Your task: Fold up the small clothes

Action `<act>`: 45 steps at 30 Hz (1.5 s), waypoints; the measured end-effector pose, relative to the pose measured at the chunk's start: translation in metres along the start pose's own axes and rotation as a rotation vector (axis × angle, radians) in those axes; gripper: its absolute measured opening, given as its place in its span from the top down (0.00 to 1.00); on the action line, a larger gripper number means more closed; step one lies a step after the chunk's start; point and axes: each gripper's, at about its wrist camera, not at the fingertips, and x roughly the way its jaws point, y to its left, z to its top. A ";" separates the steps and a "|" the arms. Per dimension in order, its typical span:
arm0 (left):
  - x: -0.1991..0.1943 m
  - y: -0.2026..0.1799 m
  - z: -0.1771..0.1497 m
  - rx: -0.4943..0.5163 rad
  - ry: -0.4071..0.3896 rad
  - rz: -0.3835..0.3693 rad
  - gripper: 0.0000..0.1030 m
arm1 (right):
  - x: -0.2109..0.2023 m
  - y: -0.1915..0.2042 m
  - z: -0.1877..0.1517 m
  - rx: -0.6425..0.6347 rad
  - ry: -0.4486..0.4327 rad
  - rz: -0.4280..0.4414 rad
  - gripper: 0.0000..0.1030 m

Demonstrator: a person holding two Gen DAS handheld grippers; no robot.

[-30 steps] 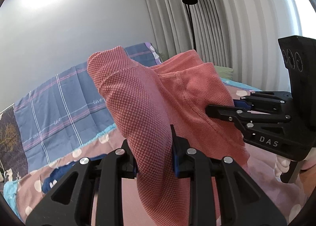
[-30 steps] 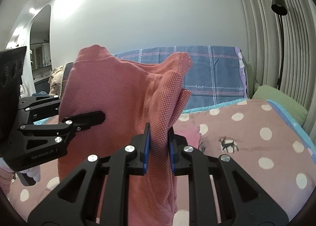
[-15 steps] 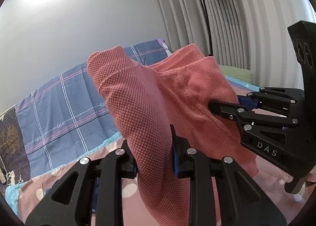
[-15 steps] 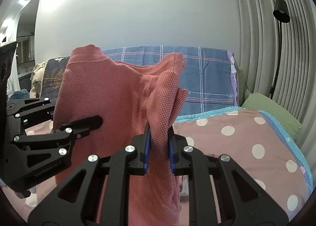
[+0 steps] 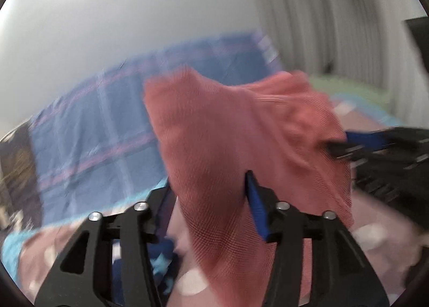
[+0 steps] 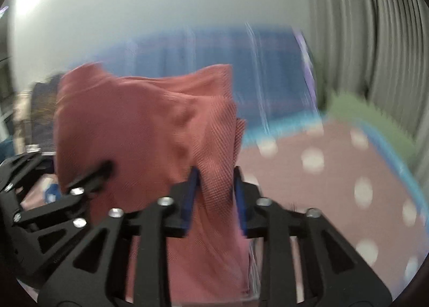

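So the pink cloth (image 5: 241, 135) is draped up between both my grippers, above the bed (image 6: 335, 186), its long edge running sideways from one gripper to the other. My left gripper (image 5: 211, 202) is opening; the cloth hangs between its pads, touching the right one, with the left one standing clear of it. My right gripper (image 6: 214, 194) is opening too, narrower, with a fold of cloth in the gap; I can't tell if the pads are pressing it. Neither hand is nearer, each has its own corner. Below is a dotted pink sheet, with a blue plaid blanket (image 5: 93, 130) at the far end. There's a grey wall, curtains (image 6: 388, 39) and a green pillow (image 6: 356, 111) on the right. It's all motion-blurred.
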 end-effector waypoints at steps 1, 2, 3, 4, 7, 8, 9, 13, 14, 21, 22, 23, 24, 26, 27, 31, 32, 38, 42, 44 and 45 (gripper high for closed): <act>0.017 0.000 -0.016 -0.003 0.059 0.005 0.49 | 0.013 -0.004 -0.011 0.008 0.038 -0.010 0.72; 0.027 0.000 -0.029 -0.001 0.095 -0.001 0.49 | 0.025 -0.007 -0.024 0.011 0.075 -0.002 0.72; 0.036 -0.002 -0.045 0.005 0.140 -0.014 0.49 | 0.042 -0.011 -0.043 0.002 0.140 0.013 0.68; 0.047 -0.008 -0.067 0.024 0.197 -0.046 0.49 | 0.057 -0.012 -0.060 -0.015 0.200 0.004 0.65; 0.054 -0.026 -0.100 0.105 0.213 -0.074 0.48 | 0.072 -0.022 -0.107 -0.009 0.223 0.000 0.57; 0.049 -0.033 -0.107 0.134 0.180 -0.059 0.48 | 0.068 -0.024 -0.114 0.003 0.190 0.008 0.57; 0.046 -0.036 -0.112 0.148 0.169 -0.044 0.49 | 0.064 -0.025 -0.118 0.011 0.181 0.017 0.57; 0.042 -0.026 -0.115 0.108 0.190 -0.080 0.49 | 0.057 -0.025 -0.120 0.003 0.187 0.017 0.57; 0.039 -0.024 -0.116 0.102 0.192 -0.089 0.50 | 0.054 -0.019 -0.122 -0.003 0.188 0.018 0.57; -0.010 -0.014 -0.128 0.038 0.143 -0.189 0.44 | -0.012 -0.028 -0.145 0.023 0.166 0.046 0.38; -0.022 -0.012 -0.132 0.022 0.130 -0.213 0.42 | -0.025 -0.028 -0.149 0.017 0.143 0.055 0.38; -0.032 -0.012 -0.135 0.012 0.118 -0.226 0.41 | -0.042 -0.028 -0.154 0.007 0.108 0.063 0.37; -0.044 -0.011 -0.139 0.005 0.106 -0.233 0.38 | -0.064 -0.028 -0.160 -0.002 0.061 0.056 0.30; -0.071 -0.010 -0.147 -0.011 0.081 -0.231 0.28 | -0.104 -0.028 -0.169 0.002 -0.028 0.010 0.17; -0.084 -0.010 -0.149 -0.017 0.068 -0.222 0.22 | -0.129 -0.030 -0.176 0.024 -0.093 -0.022 0.13; -0.152 -0.015 -0.157 -0.030 -0.032 -0.192 0.07 | -0.197 -0.035 -0.193 0.065 -0.187 0.031 0.08; -0.165 -0.017 -0.158 -0.034 -0.048 -0.189 0.05 | -0.209 -0.034 -0.196 0.054 -0.190 0.052 0.07; -0.243 -0.028 -0.165 -0.053 -0.099 -0.122 0.02 | -0.279 -0.028 -0.224 0.030 -0.209 0.071 0.02; -0.279 -0.033 -0.173 -0.083 -0.092 -0.082 0.02 | -0.303 -0.028 -0.236 0.069 -0.201 0.105 0.02; -0.296 -0.035 -0.179 -0.097 -0.096 -0.086 0.02 | -0.313 -0.028 -0.242 0.072 -0.208 0.105 0.02; -0.303 -0.036 -0.181 -0.101 -0.099 -0.085 0.02 | -0.320 -0.028 -0.245 0.072 -0.213 0.101 0.02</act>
